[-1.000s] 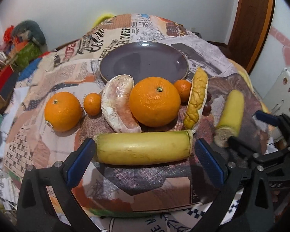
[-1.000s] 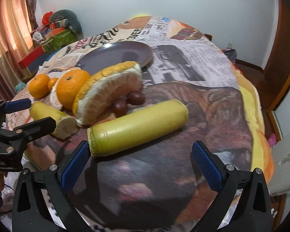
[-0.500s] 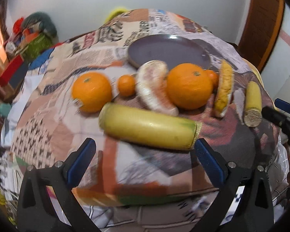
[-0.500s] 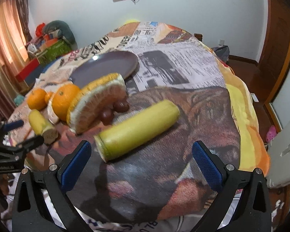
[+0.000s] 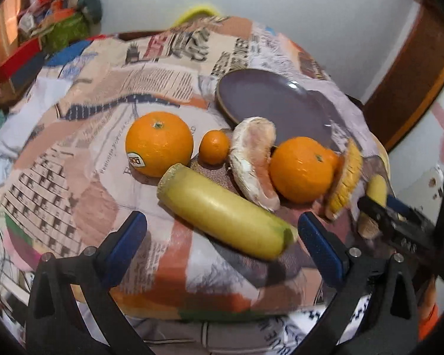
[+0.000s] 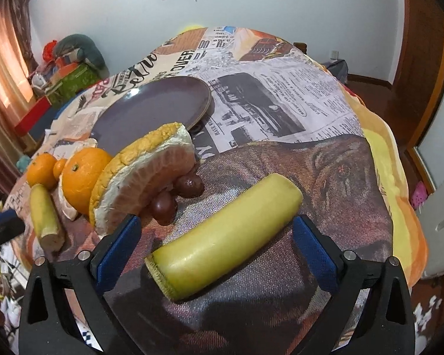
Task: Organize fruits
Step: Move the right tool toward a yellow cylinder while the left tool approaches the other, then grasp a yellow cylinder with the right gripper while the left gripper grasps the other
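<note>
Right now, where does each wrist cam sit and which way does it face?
Left wrist: on the left gripper, low at the table's near edge, facing the sticker-marked orange and dark purple plate; its blue-padded fingers and the right gripper show.
Right wrist: on the right gripper, facing the yellow banana piece; its fingers show.
Shared: plate, pomelo wedges, oranges.
</note>
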